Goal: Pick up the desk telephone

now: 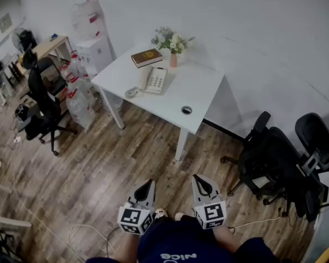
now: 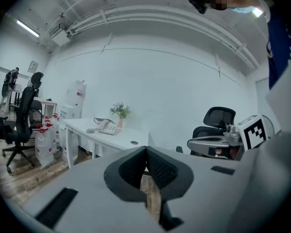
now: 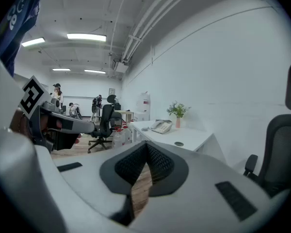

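Observation:
A white desk telephone (image 1: pixel 153 80) with a coiled cord lies on a white table (image 1: pixel 197 100) across the room; it also shows small in the left gripper view as the telephone (image 2: pixel 106 126) and in the right gripper view as the telephone (image 3: pixel 161 125). My left gripper (image 1: pixel 149 183) and right gripper (image 1: pixel 197 177) are held close to my body, far from the table, both shut with nothing between the jaws. The left gripper (image 2: pixel 146 150) and the right gripper (image 3: pixel 146 145) point toward the table.
On the table stand a brown book (image 1: pixel 146 57) and a pink vase of flowers (image 1: pixel 173 44), with a cable hole (image 1: pixel 186 110) near the front edge. Black office chairs (image 1: pixel 279 163) stand at the right and one chair (image 1: pixel 44 100) at the left. Water bottles (image 1: pixel 77 95) sit left of the table.

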Demonstrator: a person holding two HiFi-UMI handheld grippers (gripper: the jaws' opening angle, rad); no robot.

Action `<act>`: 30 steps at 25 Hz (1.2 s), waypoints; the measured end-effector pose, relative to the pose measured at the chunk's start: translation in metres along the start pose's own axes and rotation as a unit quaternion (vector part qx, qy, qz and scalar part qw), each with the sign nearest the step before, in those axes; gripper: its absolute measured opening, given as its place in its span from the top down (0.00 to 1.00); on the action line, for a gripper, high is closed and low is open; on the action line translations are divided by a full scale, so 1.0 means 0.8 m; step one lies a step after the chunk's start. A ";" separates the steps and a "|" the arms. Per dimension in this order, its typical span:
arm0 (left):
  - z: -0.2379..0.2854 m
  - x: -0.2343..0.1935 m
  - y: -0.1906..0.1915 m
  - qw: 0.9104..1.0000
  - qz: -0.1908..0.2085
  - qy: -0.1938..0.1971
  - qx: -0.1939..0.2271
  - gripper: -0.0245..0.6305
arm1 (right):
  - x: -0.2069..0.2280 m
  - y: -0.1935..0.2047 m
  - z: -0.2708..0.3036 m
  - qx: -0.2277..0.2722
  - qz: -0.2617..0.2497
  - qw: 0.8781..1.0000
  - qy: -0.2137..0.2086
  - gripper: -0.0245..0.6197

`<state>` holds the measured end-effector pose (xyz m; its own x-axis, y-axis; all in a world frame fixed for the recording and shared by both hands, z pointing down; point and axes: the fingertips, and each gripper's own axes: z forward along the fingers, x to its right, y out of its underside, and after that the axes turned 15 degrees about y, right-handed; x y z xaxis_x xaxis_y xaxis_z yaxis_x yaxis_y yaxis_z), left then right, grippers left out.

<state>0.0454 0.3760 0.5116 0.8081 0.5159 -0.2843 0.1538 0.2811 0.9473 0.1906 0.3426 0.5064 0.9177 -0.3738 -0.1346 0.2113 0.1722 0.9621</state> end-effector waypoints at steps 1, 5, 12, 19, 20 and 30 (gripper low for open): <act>0.002 -0.001 0.000 1.000 0.002 -0.001 0.000 0.94 | 0.001 0.000 0.002 0.001 0.001 1.000 0.000 0.93; 0.002 -0.010 -0.005 1.000 -0.003 -0.003 0.006 0.94 | -0.002 0.001 0.009 0.002 0.001 1.000 -0.002 0.93; -0.007 -0.039 -0.025 0.999 -0.026 -0.002 0.035 0.94 | -0.016 -0.006 0.019 0.012 0.001 1.000 0.012 0.93; -0.012 -0.060 -0.015 0.999 -0.028 -0.006 0.022 0.94 | -0.018 0.005 0.026 0.012 0.028 0.999 0.034 0.93; -0.012 -0.061 -0.015 0.999 -0.031 -0.005 0.021 0.94 | -0.020 0.008 0.027 0.008 0.033 0.999 0.033 0.93; 0.027 -0.097 -0.016 0.999 -0.037 -0.028 0.000 0.94 | -0.019 0.003 0.089 0.006 0.032 0.999 0.003 0.93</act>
<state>-0.0067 0.3146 0.5245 0.8249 0.4482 -0.3445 0.2137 0.3170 0.9240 0.1531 0.2835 0.5277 0.9310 -0.3575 -0.0738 0.1477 0.1841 0.9717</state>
